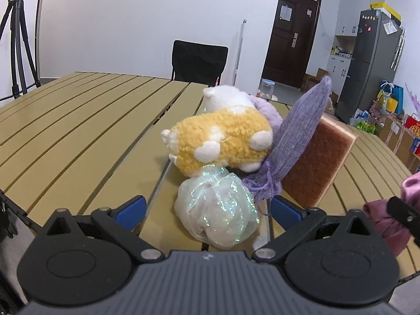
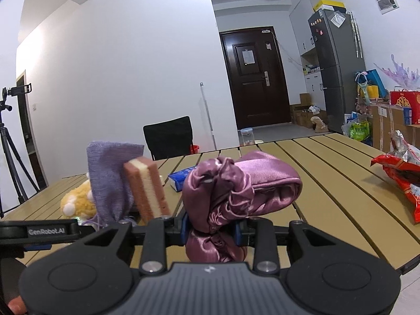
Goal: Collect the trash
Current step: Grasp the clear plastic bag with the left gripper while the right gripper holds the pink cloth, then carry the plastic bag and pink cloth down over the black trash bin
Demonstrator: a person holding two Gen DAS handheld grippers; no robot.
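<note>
My left gripper [image 1: 207,211] is open, its blue pads either side of a crumpled iridescent plastic bag [image 1: 216,210] that lies on the slatted table [image 1: 78,120]. Behind the bag lie a yellow-and-white plush toy [image 1: 223,139], a purple knit pouch [image 1: 296,141] and a pink-brown sponge [image 1: 317,160]. My right gripper [image 2: 211,229] is shut on a mauve satin drawstring bag [image 2: 236,183] held above the table. It also shows at the right edge of the left wrist view [image 1: 388,220]. A red snack wrapper [image 2: 401,173] lies at the right.
A blue tissue pack [image 2: 181,177] lies beyond the sponge [image 2: 147,189]. A black chair [image 1: 198,61] stands at the far edge of the table. A tripod [image 1: 17,42] stands at the left. A fridge [image 2: 336,68] and boxes are at the right.
</note>
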